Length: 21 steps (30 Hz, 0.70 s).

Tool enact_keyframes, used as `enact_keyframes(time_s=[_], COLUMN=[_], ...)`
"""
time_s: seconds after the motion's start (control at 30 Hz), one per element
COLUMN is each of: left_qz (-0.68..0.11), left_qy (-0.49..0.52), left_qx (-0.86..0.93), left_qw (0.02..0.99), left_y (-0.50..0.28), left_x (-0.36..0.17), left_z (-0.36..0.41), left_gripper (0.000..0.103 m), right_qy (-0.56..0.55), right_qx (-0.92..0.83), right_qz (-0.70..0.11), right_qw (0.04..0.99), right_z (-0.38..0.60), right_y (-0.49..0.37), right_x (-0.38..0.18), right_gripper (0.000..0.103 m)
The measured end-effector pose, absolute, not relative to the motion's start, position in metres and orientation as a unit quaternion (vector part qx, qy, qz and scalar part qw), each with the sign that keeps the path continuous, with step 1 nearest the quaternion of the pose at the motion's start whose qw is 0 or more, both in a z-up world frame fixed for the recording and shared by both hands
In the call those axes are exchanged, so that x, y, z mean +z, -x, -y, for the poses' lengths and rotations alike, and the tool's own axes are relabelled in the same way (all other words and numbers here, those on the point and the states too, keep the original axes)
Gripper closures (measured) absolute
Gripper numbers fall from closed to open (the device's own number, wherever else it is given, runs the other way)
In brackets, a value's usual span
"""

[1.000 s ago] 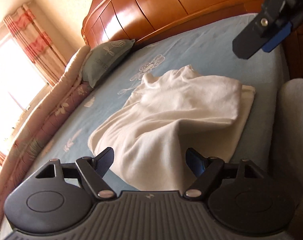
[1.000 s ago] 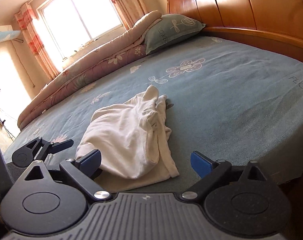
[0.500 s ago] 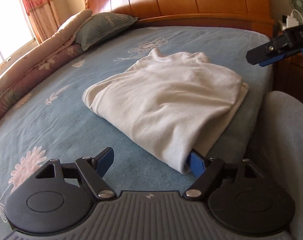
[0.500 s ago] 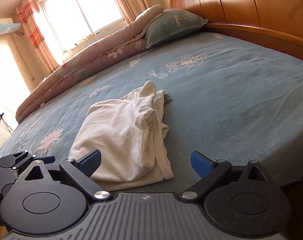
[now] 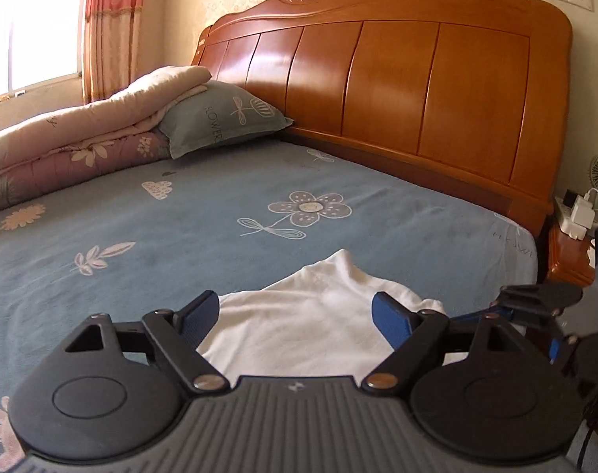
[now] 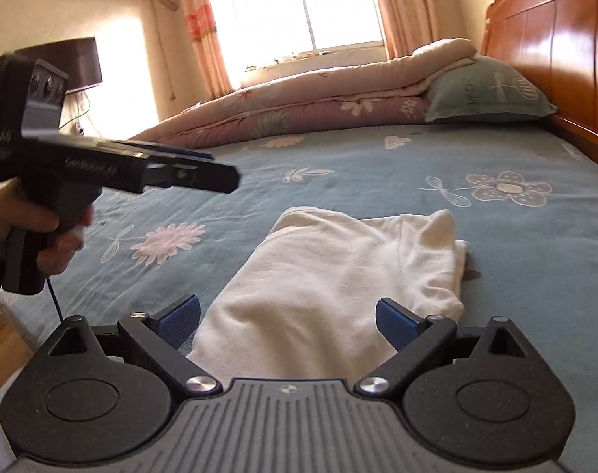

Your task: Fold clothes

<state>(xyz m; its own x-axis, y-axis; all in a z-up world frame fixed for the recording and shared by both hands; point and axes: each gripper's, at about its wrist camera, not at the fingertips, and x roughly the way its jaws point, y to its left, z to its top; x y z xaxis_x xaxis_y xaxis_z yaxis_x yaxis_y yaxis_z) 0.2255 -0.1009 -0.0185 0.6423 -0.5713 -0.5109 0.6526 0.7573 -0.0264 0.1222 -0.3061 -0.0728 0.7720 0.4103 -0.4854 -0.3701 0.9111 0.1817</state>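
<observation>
A folded white garment [image 5: 310,315] [image 6: 338,268] lies on the blue flowered bed sheet [image 5: 180,236] near the bed's front edge. My left gripper [image 5: 297,313] hangs above its near part with the jaws wide and still opening; the cloth lies below them and neither pad presses on it. In the right wrist view a hand holds that left gripper [image 6: 220,175] in the air, left of the garment. My right gripper [image 6: 287,317] is open above the garment's near end, holding nothing. From the left wrist view, the right gripper [image 5: 507,299] shows at the right edge.
A wooden headboard [image 5: 397,90] closes the far end of the bed. A green pillow [image 5: 224,118] and a rolled quilt [image 5: 74,138] lie along the window side. A nightstand [image 5: 570,252] with chargers stands to the right of the bed.
My left gripper has lifted off the garment's near corner and now faces the headboard. The right gripper has swung and levelled, and the left gripper has come into its view at upper left.
</observation>
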Motion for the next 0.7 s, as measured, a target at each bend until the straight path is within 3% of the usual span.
enact_keyframes(time_s=[0.17, 0.37, 0.7], left_qz=[-0.289, -0.354, -0.320], left_qy=[-0.096, -0.122, -0.068], left_qx=[-0.356, -0.343, -0.289], left_qw=[0.884, 0.861, 0.900], left_y=[-0.230, -0.238, -0.243], left_x=[-0.057, -0.107, -0.043], left_z=[0.120, 0.128, 0.096], left_gripper=[0.018, 0.017, 0.017], right_qy=[0.022, 0.057, 0.066], right_qx=[0.183, 0.189, 0.222], right_qz=[-0.308, -0.322, -0.275], right_qw=[0.933, 0.926, 0.933], right_z=[0.311, 0.308, 0.262], right_y=[-0.135, -0.123, -0.126], right_x=[-0.110, -0.113, -0.065], right_gripper=[0.009, 0.009, 0.009])
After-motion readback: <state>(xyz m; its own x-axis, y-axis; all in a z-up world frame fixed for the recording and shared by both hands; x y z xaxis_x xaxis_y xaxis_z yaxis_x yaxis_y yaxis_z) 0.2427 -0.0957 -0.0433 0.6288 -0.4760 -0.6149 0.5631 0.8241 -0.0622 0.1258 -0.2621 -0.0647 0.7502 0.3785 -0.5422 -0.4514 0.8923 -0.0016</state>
